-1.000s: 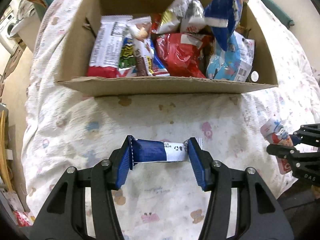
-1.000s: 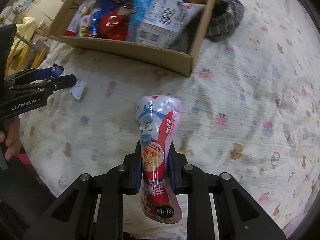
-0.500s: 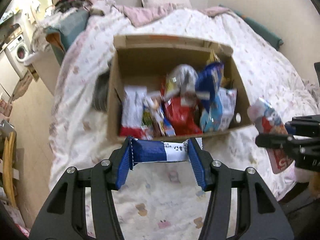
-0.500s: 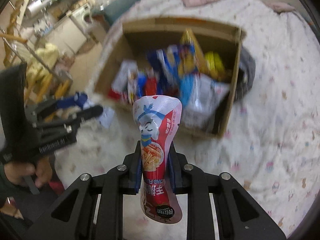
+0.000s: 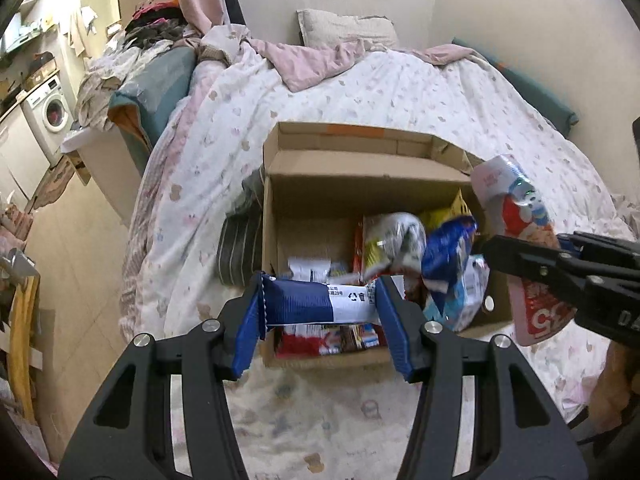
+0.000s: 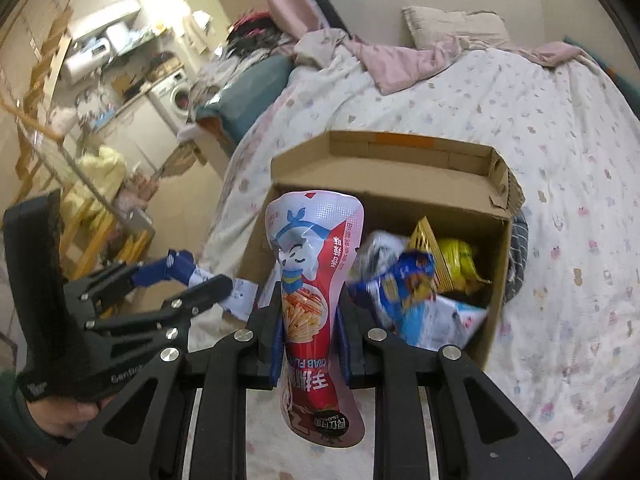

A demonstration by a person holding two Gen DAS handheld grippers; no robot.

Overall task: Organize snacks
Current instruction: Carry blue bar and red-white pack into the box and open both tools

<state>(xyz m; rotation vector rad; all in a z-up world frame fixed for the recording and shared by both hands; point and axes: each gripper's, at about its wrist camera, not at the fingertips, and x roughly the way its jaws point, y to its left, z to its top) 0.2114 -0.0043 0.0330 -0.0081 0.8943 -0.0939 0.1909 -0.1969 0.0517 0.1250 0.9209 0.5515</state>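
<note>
My left gripper (image 5: 320,312) is shut on a blue and white snack bar (image 5: 316,306), held crosswise above the near edge of an open cardboard box (image 5: 360,168) holding several snack bags (image 5: 448,264). My right gripper (image 6: 308,340) is shut on a tall red and pink crab-stick snack bag (image 6: 312,280), held upright above the box's near side (image 6: 496,288). The right gripper and its bag (image 5: 516,216) also show at the right of the left wrist view. The left gripper (image 6: 192,280) shows at the left of the right wrist view.
The box sits on a bed with a white patterned quilt (image 5: 360,92). A grey striped cloth (image 5: 238,248) lies against the box's left side. A pillow (image 5: 344,32) and pink blanket (image 5: 312,60) lie at the head. A washing machine (image 5: 52,110) stands far left.
Both grippers have risen well above the bed with their snacks still held. The view pulled back from the box's near wall to the whole box and room.
</note>
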